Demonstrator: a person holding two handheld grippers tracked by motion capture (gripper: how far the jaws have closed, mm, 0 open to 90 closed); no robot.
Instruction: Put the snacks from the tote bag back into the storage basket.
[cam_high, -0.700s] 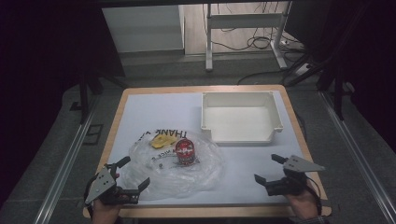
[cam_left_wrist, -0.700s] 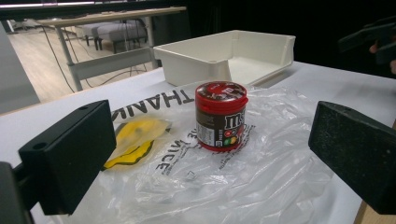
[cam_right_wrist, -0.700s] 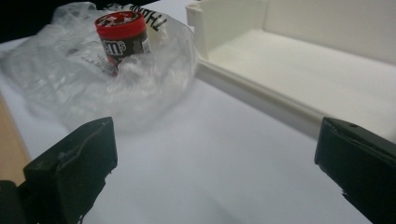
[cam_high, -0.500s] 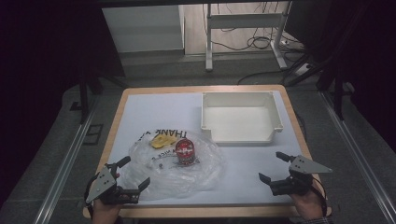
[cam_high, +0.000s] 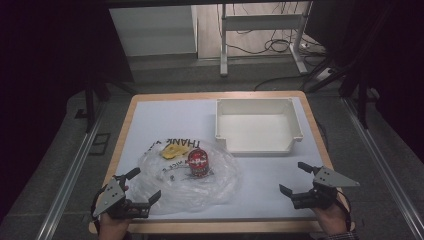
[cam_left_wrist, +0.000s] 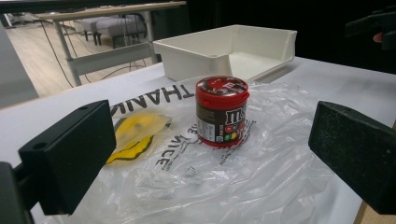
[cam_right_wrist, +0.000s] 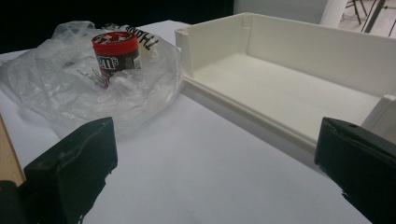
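A clear plastic bag (cam_high: 195, 180) with black print lies flat on the white table top (cam_high: 260, 180). On it stands a red-lidded M&M's tub (cam_high: 198, 162) (cam_left_wrist: 221, 111) (cam_right_wrist: 116, 53), upright, with a yellow packet (cam_high: 173, 151) (cam_left_wrist: 133, 133) beside it. My left gripper (cam_high: 141, 189) (cam_left_wrist: 210, 154) is open at the table's front left corner, facing the tub, nothing between its jaws. My right gripper (cam_high: 294, 179) (cam_right_wrist: 210, 168) is open at the front right, low over bare table, apart from the bag.
A white open-fronted bin (cam_high: 257, 124) (cam_left_wrist: 229, 49) (cam_right_wrist: 299, 79) stands empty at the back right of the table. The wooden table edge (cam_high: 215, 227) runs along the front. Beyond the table are a metal frame (cam_high: 260, 30) and floor cables.
My right gripper has drifted slightly right and toward the front edge. The left gripper, bag and tub have stayed put.
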